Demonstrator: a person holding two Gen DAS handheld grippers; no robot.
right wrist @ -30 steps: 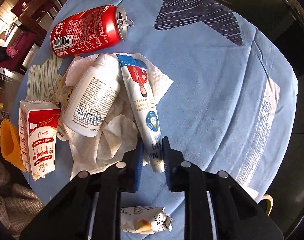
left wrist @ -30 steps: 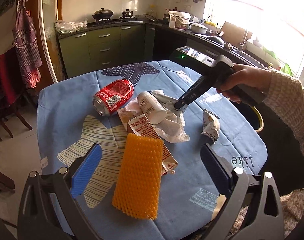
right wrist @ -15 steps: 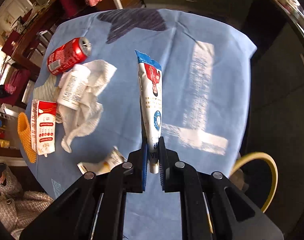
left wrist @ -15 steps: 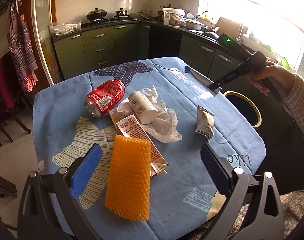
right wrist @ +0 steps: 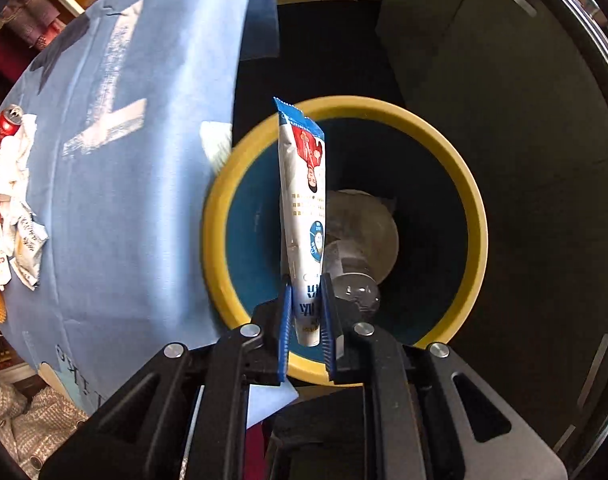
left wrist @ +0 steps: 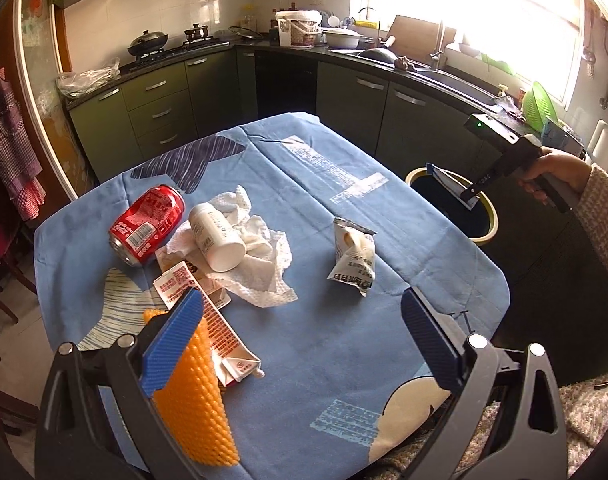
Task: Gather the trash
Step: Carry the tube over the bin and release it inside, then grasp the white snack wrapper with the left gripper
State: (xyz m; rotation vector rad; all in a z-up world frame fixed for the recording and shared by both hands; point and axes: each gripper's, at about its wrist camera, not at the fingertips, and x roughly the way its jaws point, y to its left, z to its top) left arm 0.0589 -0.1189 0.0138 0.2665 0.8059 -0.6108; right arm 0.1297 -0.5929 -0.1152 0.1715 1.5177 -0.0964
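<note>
The right gripper [right wrist: 306, 312], pointing straight down, has a white, red and blue plastic tube [right wrist: 304, 200] between its blue ribbed fingers [right wrist: 286, 320], which have just been easing apart around the cap end; the tube hangs over the yellow-rimmed, dark blue round bin [right wrist: 460, 184], which stands off the table's edge at three o'clock. The left gripper [left wrist: 300, 344] hovers with fingers spread wide and nothing between them above the blue-clothed table [left wrist: 336, 360], where a red drink can [left wrist: 146, 224], a white plastic bottle [left wrist: 216, 236] on crumpled white tissue [left wrist: 264, 264], a crumpled white wrapper [left wrist: 354, 258], a red-and-white carton [left wrist: 216, 328] and an orange foam net sleeve [left wrist: 196, 400] lie from eleven to seven o'clock.

Right claw [left wrist: 466, 200] holds tube [left wrist: 448, 181] over yellow-rimmed bin [left wrist: 489, 227].
</note>
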